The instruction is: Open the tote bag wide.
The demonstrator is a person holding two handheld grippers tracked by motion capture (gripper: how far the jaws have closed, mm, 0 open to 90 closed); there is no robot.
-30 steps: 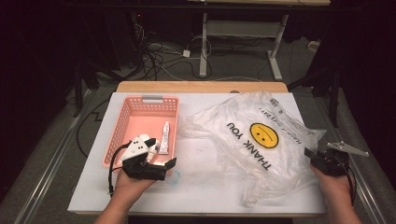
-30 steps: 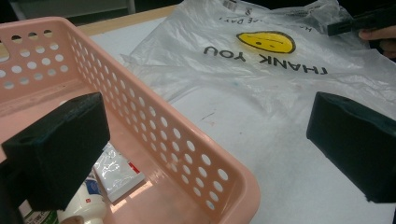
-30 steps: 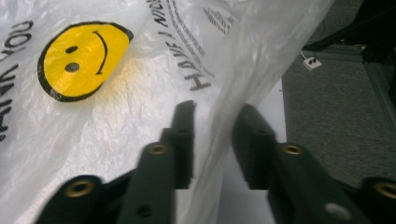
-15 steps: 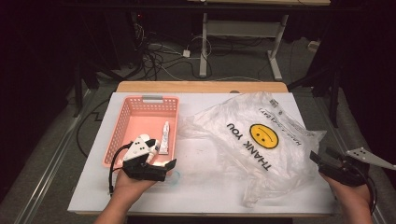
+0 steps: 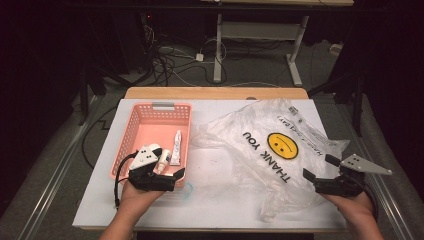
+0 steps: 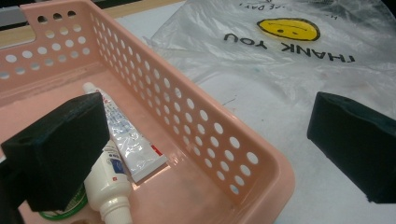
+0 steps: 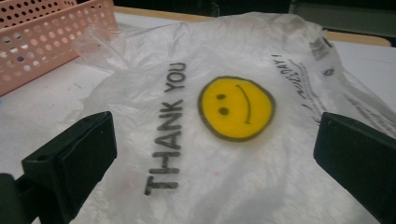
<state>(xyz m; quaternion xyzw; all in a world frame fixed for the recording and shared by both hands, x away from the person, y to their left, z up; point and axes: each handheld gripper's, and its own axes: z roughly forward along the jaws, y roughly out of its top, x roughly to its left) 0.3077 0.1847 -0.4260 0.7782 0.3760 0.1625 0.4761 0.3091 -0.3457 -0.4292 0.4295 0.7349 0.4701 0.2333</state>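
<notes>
Because the left tongs (image 5: 167, 176) stand apart astride the near corner wall of the pink basket (image 5: 131, 131), a careless closure could pinch that wall rather than the tubes (image 6: 122, 135) inside. Spread on the table (image 5: 210, 200), the plastic bag (image 5: 280, 150) is limp and slippery; the right tongs (image 5: 320, 170), having just been opening and holding nothing, could skid off it.
</notes>
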